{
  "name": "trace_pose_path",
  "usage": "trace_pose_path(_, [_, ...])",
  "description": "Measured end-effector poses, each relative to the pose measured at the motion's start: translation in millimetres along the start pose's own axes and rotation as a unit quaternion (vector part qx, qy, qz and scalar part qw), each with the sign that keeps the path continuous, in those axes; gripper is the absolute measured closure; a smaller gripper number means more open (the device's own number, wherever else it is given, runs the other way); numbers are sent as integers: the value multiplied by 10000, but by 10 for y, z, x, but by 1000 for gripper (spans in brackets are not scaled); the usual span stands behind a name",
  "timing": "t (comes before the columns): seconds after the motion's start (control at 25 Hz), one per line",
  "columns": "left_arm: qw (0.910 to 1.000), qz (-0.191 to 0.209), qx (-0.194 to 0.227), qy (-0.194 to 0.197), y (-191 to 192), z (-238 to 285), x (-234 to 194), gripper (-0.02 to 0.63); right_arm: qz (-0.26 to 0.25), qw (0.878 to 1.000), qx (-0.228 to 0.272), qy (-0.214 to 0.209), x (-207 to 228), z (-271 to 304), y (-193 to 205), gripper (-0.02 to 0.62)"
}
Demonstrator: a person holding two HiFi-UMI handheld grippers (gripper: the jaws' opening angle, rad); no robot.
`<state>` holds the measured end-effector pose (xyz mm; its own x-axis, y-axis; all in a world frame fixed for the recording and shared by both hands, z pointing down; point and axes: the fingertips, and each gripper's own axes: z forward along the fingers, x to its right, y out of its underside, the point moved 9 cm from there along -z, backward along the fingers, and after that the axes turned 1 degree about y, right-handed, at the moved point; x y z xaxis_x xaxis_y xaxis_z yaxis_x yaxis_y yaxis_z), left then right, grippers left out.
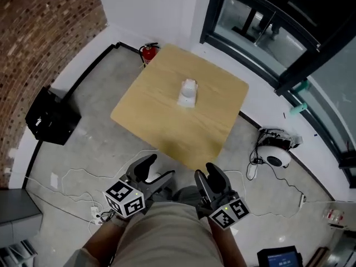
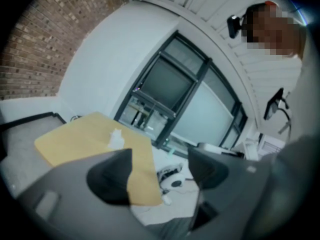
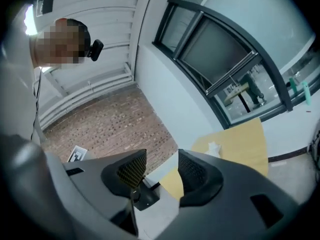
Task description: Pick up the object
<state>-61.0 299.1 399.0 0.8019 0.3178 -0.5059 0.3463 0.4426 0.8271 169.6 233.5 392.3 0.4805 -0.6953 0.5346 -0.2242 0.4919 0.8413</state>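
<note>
Two handheld grippers hang close to the person's body, short of the near edge of a light wooden table (image 1: 167, 124). The left gripper (image 1: 156, 170) has its jaws spread wide with nothing between them; in the left gripper view (image 2: 160, 160) only the table corner and floor show through the gap. The right gripper (image 1: 209, 177) also stands with its jaws apart, more narrowly, and is just as empty; in the right gripper view (image 3: 162, 166) its ribbed pads (image 3: 132, 170) frame bare floor and a sliver of tabletop.

The small white object (image 1: 188, 93) sits alone near the middle of the table, slightly toward the far side, well apart from both grippers and clear of every edge. The tabletop around it is bare wood.

Grey floor runs round the table. A red fire extinguisher (image 1: 148, 53) stands just beyond the far corner, by the white wall. A black box (image 1: 51, 117) rests on the floor to the left, below the brick wall (image 1: 44, 32). A round white device (image 1: 276, 156) with cables lies to the right, near the dark-framed glass doors (image 1: 261, 29). Thin white cables (image 1: 72, 177) trail over the floor in front of the left gripper.
</note>
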Motion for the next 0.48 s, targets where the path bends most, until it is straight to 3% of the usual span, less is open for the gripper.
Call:
trace_pose_path(0.12, [9996,-100,-26,-247,-174,167,-319,268,108,9991,-368,-158,172,467,-46,402])
trace_pose_path(0.28, [9977,-96,-392,-548,-333,530,-649,270,225,9976,-619,-192,671,983,-124,385])
trace_pose_path(0.48, [9904,353,-975,-915,-441,993,-986,270,-189,9921,-1196,-317,1292,1505,-166,359])
